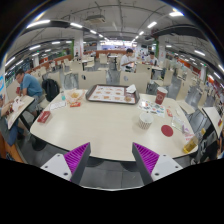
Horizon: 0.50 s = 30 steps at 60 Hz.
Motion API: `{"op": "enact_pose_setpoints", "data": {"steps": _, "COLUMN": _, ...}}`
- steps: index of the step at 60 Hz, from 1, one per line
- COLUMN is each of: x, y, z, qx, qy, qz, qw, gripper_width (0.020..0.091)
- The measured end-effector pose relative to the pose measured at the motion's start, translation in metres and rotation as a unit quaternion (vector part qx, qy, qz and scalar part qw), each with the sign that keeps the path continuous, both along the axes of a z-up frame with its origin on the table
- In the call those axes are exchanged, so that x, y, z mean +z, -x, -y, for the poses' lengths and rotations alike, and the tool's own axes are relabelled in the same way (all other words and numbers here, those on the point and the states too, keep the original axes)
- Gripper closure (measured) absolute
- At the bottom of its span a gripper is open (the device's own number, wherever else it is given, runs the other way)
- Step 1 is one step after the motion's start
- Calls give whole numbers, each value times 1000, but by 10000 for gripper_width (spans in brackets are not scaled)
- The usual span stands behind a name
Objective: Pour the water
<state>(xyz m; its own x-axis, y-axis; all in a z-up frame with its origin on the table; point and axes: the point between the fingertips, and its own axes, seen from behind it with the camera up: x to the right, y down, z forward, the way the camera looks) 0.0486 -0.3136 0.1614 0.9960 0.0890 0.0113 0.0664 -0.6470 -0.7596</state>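
The hand-held gripper (110, 160) hangs above the near edge of a round pale counter (100, 125), its two fingers spread wide with the purple pads (74, 157) facing each other and nothing between them. The things for pouring stand well beyond the fingers, toward the right side of the counter: a reddish-brown cup (161, 95) stands upright at the far right, and nearer lies a small white container (147, 118) with a pale lid, whose exact shape cannot be made out. Just beside it a flat red disc (167, 130) rests on the counter, and a yellowish thing (190, 146) sits at the right rim. At the far middle of the counter is a dark-rimmed tray (110, 94) carrying small items. To the left stand a small orange object (74, 97) and a red packet (43, 116). A seated person in a blue top (30, 86) is at the left, beyond the counter. Behind lies a large hall with tables and rows of ceiling lights (40, 22).
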Motion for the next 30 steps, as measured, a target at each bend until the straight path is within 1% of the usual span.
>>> {"op": "enact_pose_setpoints", "data": {"steps": 5, "x": -4, "y": -18, "z": 1, "qx": -8, "qy": -2, "qz": 0, "qw": 1000, "gripper_width": 250}}
{"op": "enact_pose_setpoints", "data": {"steps": 7, "x": -9, "y": -46, "z": 3, "qx": -7, "qy": -4, "qz": -2, "qw": 1000, "gripper_width": 250}}
{"op": "enact_pose_setpoints", "data": {"steps": 13, "x": -16, "y": -80, "z": 9, "qx": -14, "qy": -9, "qz": -1, "qw": 1000, "gripper_width": 248}}
{"op": "enact_pose_setpoints", "data": {"steps": 14, "x": -18, "y": -65, "z": 2, "qx": -18, "qy": -8, "qz": 1, "qw": 1000, "gripper_width": 248}}
{"op": "enact_pose_setpoints", "data": {"steps": 18, "x": -23, "y": -99, "z": 15, "qx": -25, "qy": -12, "qz": 2, "qw": 1000, "gripper_width": 248}}
{"op": "enact_pose_setpoints", "data": {"steps": 23, "x": -39, "y": -136, "z": 20, "qx": -32, "qy": -15, "qz": 4, "qw": 999, "gripper_width": 248}}
{"op": "enact_pose_setpoints", "data": {"steps": 30, "x": -63, "y": -208, "z": 32, "qx": -58, "qy": -21, "qz": 18, "qw": 998, "gripper_width": 249}}
